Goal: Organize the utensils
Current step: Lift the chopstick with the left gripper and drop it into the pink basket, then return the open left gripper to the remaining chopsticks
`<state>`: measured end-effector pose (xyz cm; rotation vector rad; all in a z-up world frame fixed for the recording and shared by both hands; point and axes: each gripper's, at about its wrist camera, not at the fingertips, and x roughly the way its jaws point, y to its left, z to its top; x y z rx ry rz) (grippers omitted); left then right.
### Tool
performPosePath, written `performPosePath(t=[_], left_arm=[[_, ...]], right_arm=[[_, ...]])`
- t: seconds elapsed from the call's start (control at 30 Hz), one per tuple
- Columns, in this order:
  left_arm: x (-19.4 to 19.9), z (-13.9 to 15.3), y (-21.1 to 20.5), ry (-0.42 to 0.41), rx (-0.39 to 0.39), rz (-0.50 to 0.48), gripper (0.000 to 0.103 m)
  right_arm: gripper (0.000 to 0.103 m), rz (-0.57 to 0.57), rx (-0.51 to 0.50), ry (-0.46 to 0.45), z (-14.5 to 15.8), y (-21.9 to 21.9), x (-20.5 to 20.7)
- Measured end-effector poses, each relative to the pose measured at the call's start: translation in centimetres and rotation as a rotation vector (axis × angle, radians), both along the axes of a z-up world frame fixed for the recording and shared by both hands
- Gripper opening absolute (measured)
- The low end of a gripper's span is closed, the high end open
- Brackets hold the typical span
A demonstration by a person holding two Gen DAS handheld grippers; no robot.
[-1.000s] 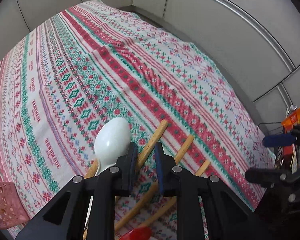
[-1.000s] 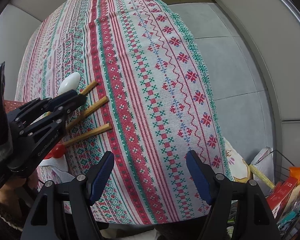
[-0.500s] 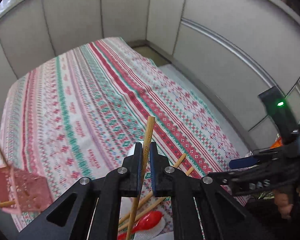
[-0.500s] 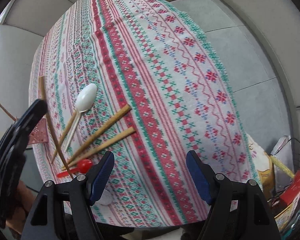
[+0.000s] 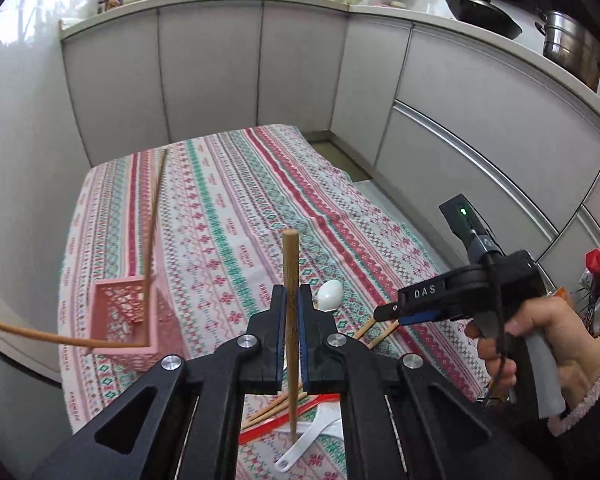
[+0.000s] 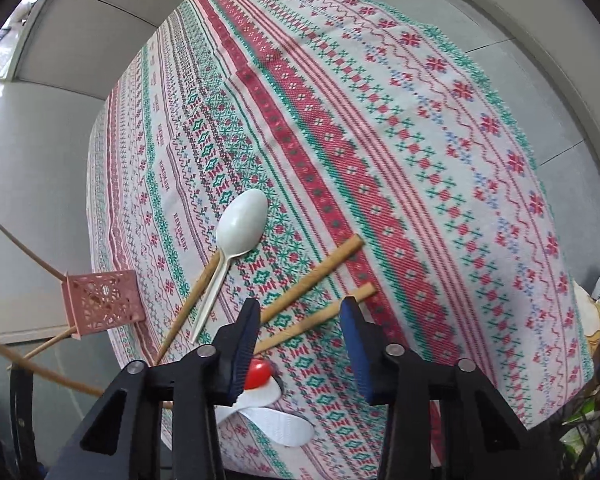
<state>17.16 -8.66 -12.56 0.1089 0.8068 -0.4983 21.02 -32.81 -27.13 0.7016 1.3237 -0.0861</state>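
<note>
My left gripper [image 5: 292, 304] is shut on a wooden chopstick [image 5: 290, 264] and holds it upright above the table. A pink utensil basket [image 5: 128, 316] stands at the left with two chopsticks [image 5: 152, 224] sticking out; it also shows in the right wrist view [image 6: 100, 300]. My right gripper [image 6: 300, 320] is open and empty, low over two chopsticks [image 6: 312, 276] on the cloth. A white spoon [image 6: 236, 232] lies across another chopstick [image 6: 188, 304]. A red spoon [image 6: 258, 372] and white utensils [image 6: 276, 424] lie near the front edge.
A patterned tablecloth [image 6: 380, 140] covers the table. Grey cabinets [image 5: 260, 80] surround it. The floor [image 6: 540, 80] lies right of the table's edge. Bags and packets [image 6: 596, 420] sit at the lower right.
My left gripper closed on a chopstick and lifted it off the cloth, tilting up toward the room. My right gripper moved down and in over the two remaining chopsticks.
</note>
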Motion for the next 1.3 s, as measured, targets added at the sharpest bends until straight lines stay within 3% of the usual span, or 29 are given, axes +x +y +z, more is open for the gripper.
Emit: performPosePath(t=[0.43,0.5,0.63,0.7,0.77,0.83,0.9,1.0,1.13,1.17,1.2,1.3], left_arm=[[-0.5,-0.5,4.7,0.066,-0.039,0.025,0.002],[-0.1,-0.8,4.8,0.087,-0.047,0.025,0.002],[0.4,-1.3,4.3,0.124,-0.050,0.025,0.004],[0.9,-1.8,3.9,0.143,-0.030,0.036,0.004],[1.4,-2.3,3.6,0.168,-0.007,0.039,0.007],[1.9,-3.0,3.0,0.197,0.013,0.041,0.019],[2.4,-4.0,2.2,0.224,0.039,0.036,0.042],[3.1,-5.3,0.8,0.265,0.072,0.033,0.043],[4.7,-7.1,-0.6,0.321,0.096,0.062,0.043],[5.1,-7.3,-0.9,0.324,0.108,0.078,0.043],[5.7,-7.7,-1.1,0.330,0.124,0.102,0.043],[7.8,-9.0,-2.0,0.347,0.169,0.157,0.043]], right_arm=[[0.031,-0.086,-0.121,0.078,-2.6,1.0,2.8],[0.018,-0.094,-0.155,0.074,-2.7,1.2,3.0],[0.013,-0.106,-0.183,0.032,-2.9,1.6,3.7],[0.002,-0.114,-0.161,0.011,-2.7,1.3,3.8],[0.002,-0.113,-0.145,-0.019,-1.8,0.8,3.6],[0.002,-0.101,-0.130,-0.054,-0.8,0.6,3.5],[0.002,-0.088,-0.114,-0.081,0.2,0.0,3.3],[0.002,-0.058,-0.093,-0.115,1.7,-0.3,2.8],[0.004,-0.001,-0.050,-0.088,1.9,-0.5,2.0],[0.010,0.006,-0.053,-0.080,2.1,-0.9,1.5],[0.022,0.008,-0.060,-0.072,2.1,-1.1,1.4],[0.022,-0.012,-0.050,-0.063,2.1,-2.0,1.0]])
